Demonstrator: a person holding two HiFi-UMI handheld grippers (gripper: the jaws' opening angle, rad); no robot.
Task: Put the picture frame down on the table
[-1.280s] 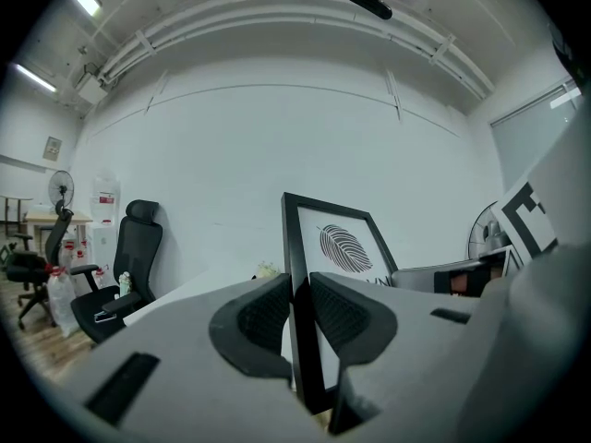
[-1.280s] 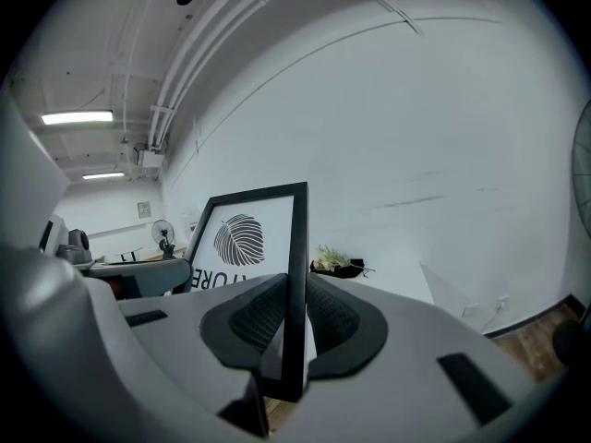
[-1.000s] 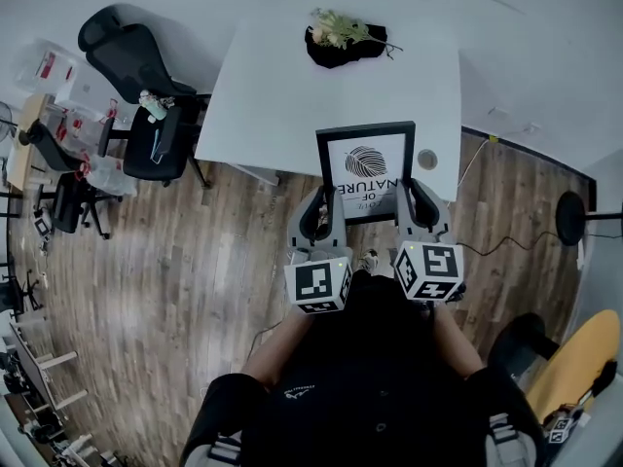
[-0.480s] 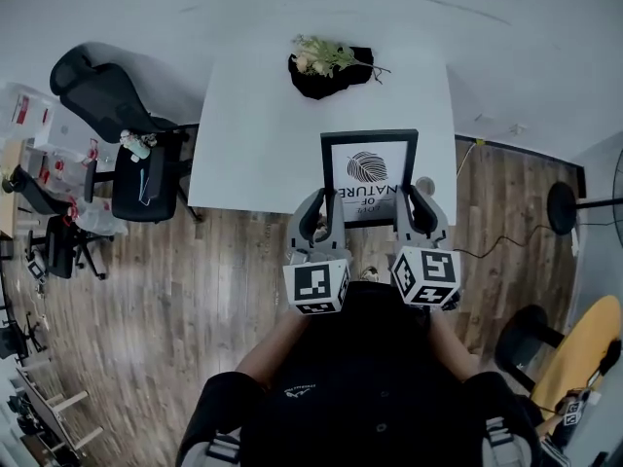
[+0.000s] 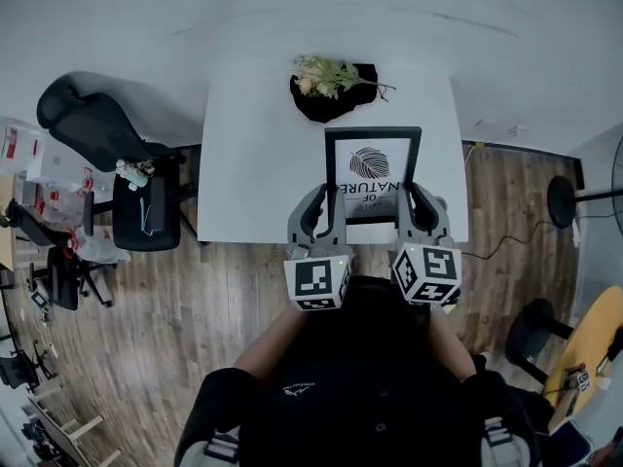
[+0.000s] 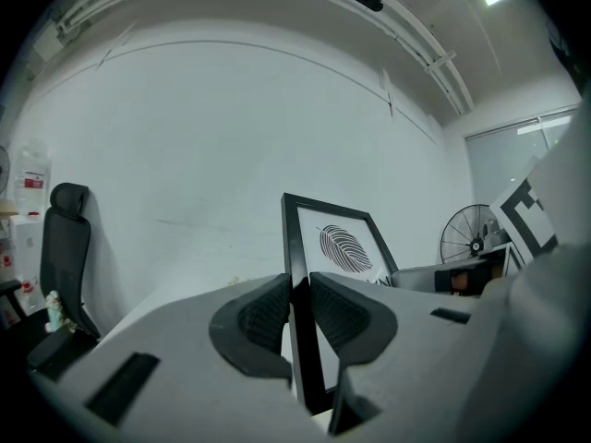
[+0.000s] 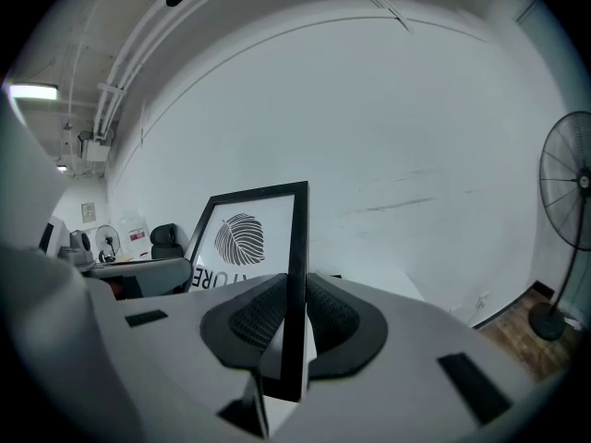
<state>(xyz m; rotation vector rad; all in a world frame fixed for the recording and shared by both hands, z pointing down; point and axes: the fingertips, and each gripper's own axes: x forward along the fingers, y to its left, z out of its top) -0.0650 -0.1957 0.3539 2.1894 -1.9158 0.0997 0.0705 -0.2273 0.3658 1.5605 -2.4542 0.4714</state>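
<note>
Over the near edge of the white table (image 5: 253, 163) | black picture frame (image 5: 373, 173) with a leaf print, held upright; whether it touches the table is unclear | left claw (image 5: 326, 198) clamped on its left edge | right claw (image 5: 414, 196) clamped on its right edge | pot of flowers (image 5: 331, 81) farther back, apart from it.

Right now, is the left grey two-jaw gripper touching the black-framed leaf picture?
Touching. The left gripper view shows the left gripper with both ribbed pads pressed flat against the side bar of the black picture frame, no gap.
</note>
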